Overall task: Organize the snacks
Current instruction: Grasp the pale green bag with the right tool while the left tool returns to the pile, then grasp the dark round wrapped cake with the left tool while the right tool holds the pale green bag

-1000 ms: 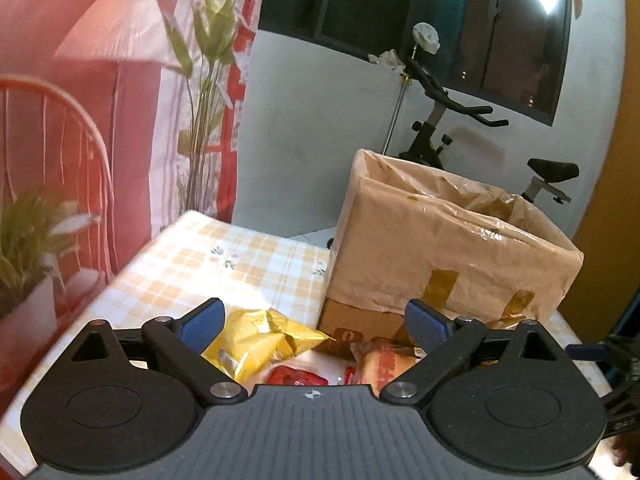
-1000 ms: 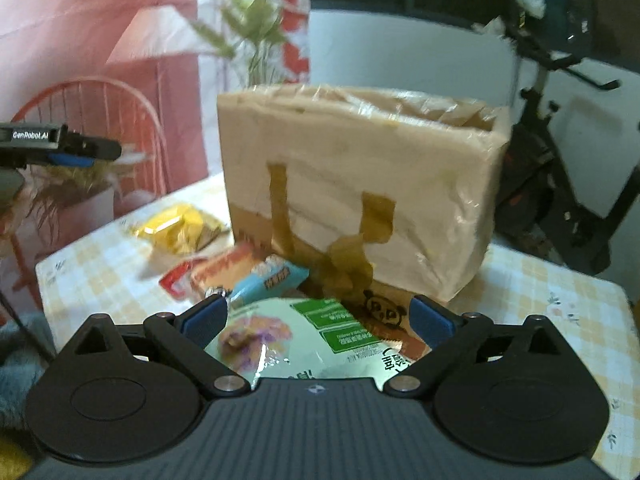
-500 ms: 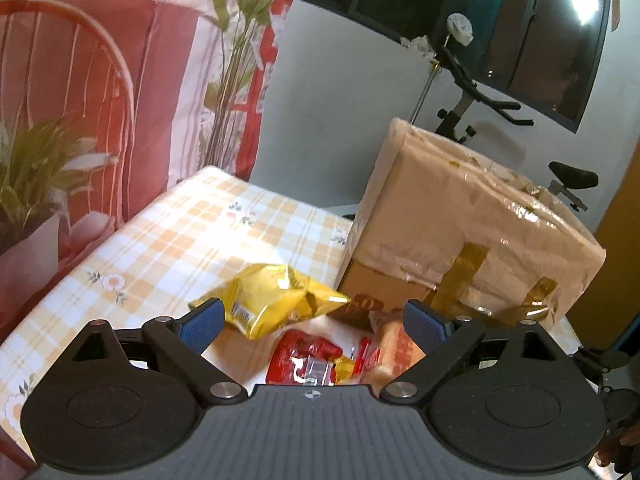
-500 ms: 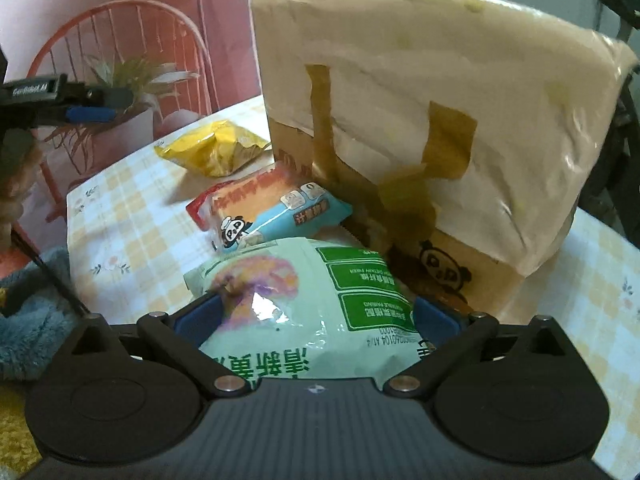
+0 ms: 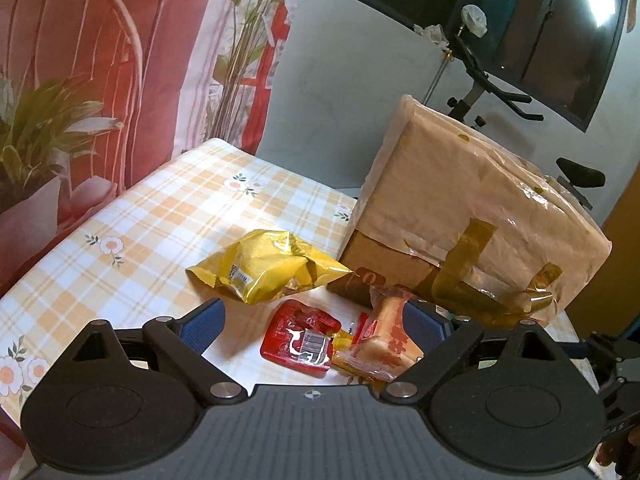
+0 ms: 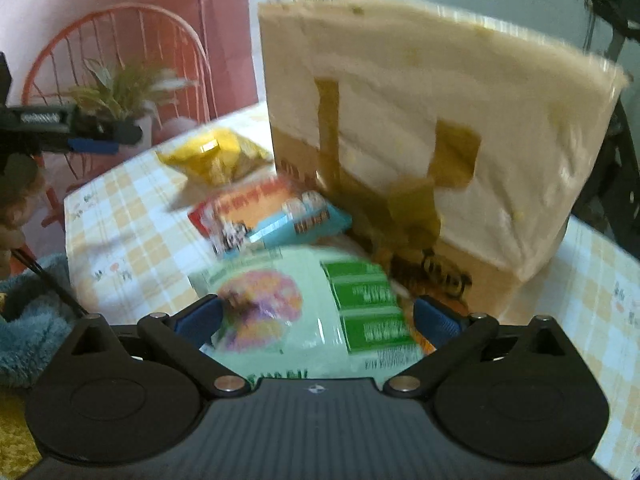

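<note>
A: Both grippers have dropped toward the table since a second ago; the box top is out of view now, more tablecloth (image 5: 152,216) shows.

B: Left gripper (image 5: 311,320)?

A: Jaws spread wide, nothing held. Red packet (image 5: 300,338) lies just ahead between the pads, orange wrapper (image 5: 386,340) touching its right side, yellow bag (image 5: 268,266) farther on. All sit at the foot of the cardboard box (image 5: 472,216).

B: Right gripper (image 6: 316,314)?

A: Also spread, empty. Pale green bag (image 6: 304,312) lies directly ahead between the pads, long axis running away toward the box. Likely the nearer pick, and it is the right hand's.

B: Writing?

A: Barcodes on the red and yellow packs. Green bag's print is blurred; I can't read it.
</note>
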A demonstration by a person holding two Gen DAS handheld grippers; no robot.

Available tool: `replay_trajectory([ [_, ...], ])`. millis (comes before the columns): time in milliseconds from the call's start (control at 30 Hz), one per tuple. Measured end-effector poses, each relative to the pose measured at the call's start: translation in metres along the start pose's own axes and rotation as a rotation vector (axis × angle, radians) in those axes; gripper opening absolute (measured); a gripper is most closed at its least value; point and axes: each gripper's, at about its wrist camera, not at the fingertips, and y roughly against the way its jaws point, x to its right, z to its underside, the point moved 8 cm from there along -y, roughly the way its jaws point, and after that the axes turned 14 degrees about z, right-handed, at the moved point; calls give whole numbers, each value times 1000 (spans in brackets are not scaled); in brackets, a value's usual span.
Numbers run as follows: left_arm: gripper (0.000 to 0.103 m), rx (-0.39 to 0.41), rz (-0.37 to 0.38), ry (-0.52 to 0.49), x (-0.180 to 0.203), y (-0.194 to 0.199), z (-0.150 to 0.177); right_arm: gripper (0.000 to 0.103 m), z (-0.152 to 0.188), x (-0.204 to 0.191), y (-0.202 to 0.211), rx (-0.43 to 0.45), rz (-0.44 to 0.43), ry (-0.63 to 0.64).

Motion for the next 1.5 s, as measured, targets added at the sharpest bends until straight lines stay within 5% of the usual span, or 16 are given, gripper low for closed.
replay_trajectory([
  [233, 96, 6, 0, 14, -2, 1, 0, 103, -9, -2, -5, -7, -38, 84],
  [567, 96, -1, -22, 38, -10, 0, 6, 103, 11, -9, -34, -127, -141, 22],
  [667, 96, -10, -23, 42, -10, -2, 8, 101, 16, -9, -36, -125, -105, -63],
  [767, 96, -16, -23, 39, -9, -4, 10, 91, 21, -7, -24, -65, -66, -150],
  [1033, 91, -44, 1, 33, -1, -10, 20, 86, 32, 9, 26, 89, 86, -332],
  [1500, 90, -267, 67, 26, 52, -72, 66, 85, 49, 22, 43, 156, 259, -382],
])
